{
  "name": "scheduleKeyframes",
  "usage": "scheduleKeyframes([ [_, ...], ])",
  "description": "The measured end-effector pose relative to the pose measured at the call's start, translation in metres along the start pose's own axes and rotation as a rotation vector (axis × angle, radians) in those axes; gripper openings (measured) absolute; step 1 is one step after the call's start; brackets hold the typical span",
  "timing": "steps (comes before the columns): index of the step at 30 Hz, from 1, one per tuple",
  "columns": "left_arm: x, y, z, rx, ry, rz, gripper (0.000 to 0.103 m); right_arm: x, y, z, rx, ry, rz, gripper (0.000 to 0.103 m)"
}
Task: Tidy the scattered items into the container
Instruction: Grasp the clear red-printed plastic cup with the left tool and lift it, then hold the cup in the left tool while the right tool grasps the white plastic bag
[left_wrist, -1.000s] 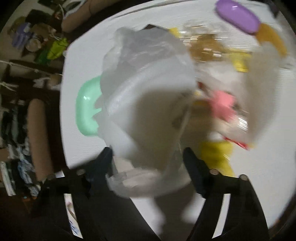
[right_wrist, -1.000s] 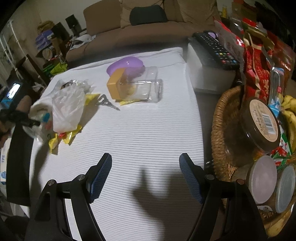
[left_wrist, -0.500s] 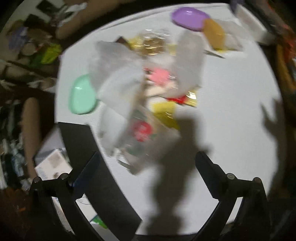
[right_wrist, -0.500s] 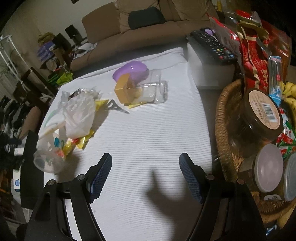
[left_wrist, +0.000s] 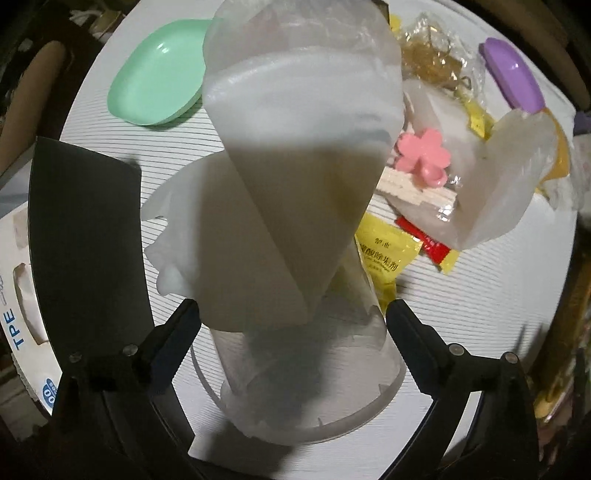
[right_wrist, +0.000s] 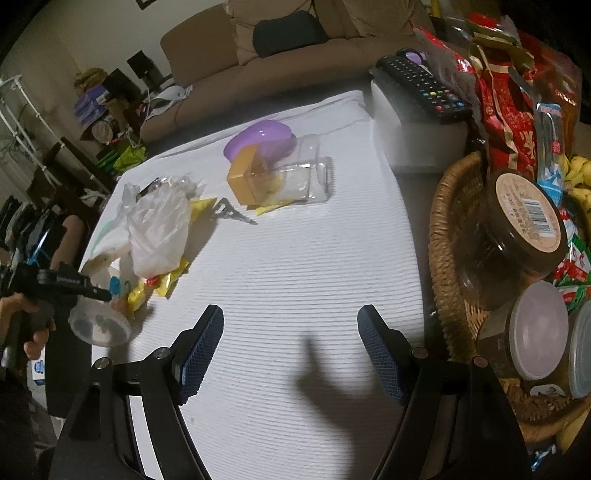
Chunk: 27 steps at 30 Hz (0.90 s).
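Though crumpled white plastic blocks most of the left wrist view, the left tool (left_wrist: 291, 314) plainly has its fingers on either side of a clear plastic cup (left_wrist: 306, 369); whether they press its wall I cannot tell. The cup is stuffed with that translucent bag (left_wrist: 295, 166), its bottom hidden. It sits near the bench's left edge, beside yellow sachets (left_wrist: 384, 254), a pink flower clip (left_wrist: 423, 153) and a mint tray (left_wrist: 159, 74). The right tool (right_wrist: 290, 350) hangs spread wide over bare white cloth (right_wrist: 295, 266). Farther on lies a tipped clear jar (right_wrist: 295, 181), its contents unclear.
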<state>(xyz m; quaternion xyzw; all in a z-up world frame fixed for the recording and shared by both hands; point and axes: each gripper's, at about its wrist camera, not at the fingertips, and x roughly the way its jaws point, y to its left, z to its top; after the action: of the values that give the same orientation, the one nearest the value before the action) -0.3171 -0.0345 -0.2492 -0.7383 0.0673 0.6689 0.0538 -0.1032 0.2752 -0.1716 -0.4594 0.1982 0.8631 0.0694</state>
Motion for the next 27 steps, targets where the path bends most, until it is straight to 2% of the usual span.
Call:
scheduleKeyframes([
  [2,-0.003,-0.004,-0.007,0.03,-0.011,0.011,0.099,0.003,-0.003,0.002,0.005,0.005,0.0,0.078],
  [6,-0.007,-0.01,-0.029,0.097,-0.022,-0.024,0.096,0.009,-0.006,0.002,0.004,0.029,-0.002,0.078],
  [9,-0.007,-0.025,-0.061,0.186,-0.026,-0.032,0.095,0.009,-0.003,0.002,-0.006,0.029,0.0,0.078],
  [11,-0.014,-0.043,-0.098,0.288,-0.044,-0.048,0.092,0.01,-0.001,0.001,-0.012,0.034,0.013,0.078],
  [13,-0.026,-0.051,-0.128,0.328,-0.077,-0.092,0.082,0.011,-0.001,0.0,-0.009,0.042,0.021,0.078],
  [14,-0.032,-0.052,-0.142,0.333,-0.09,-0.126,0.071,0.012,-0.001,-0.001,-0.003,0.045,0.027,0.078],
  [15,-0.039,-0.051,-0.158,0.333,-0.104,-0.171,0.049,0.012,-0.002,-0.002,0.004,0.047,0.031,0.078],
  [16,-0.042,-0.047,-0.171,0.334,-0.112,-0.203,0.042,0.013,-0.003,-0.002,0.013,0.049,0.038,0.078],
  [17,-0.045,-0.044,-0.183,0.331,-0.122,-0.232,0.041,0.014,-0.004,-0.003,0.023,0.053,0.047,0.078],
  [19,-0.041,-0.035,-0.203,0.323,-0.116,-0.283,0.054,0.017,-0.005,-0.004,0.032,0.067,0.056,0.078],
  [20,-0.041,-0.031,-0.203,0.318,-0.115,-0.276,0.074,0.019,-0.005,-0.005,0.034,0.073,0.058,0.078],
  [21,-0.032,-0.029,-0.206,0.308,-0.118,-0.247,0.086,0.021,-0.006,-0.006,0.037,0.078,0.056,0.078],
  [24,-0.022,-0.029,-0.195,0.326,-0.142,-0.237,0.09,0.026,-0.004,-0.009,0.054,0.095,0.028,0.078],
  [27,-0.001,-0.047,-0.176,0.313,-0.12,-0.196,0.103,0.025,0.002,-0.012,0.042,0.09,0.023,0.078],
])
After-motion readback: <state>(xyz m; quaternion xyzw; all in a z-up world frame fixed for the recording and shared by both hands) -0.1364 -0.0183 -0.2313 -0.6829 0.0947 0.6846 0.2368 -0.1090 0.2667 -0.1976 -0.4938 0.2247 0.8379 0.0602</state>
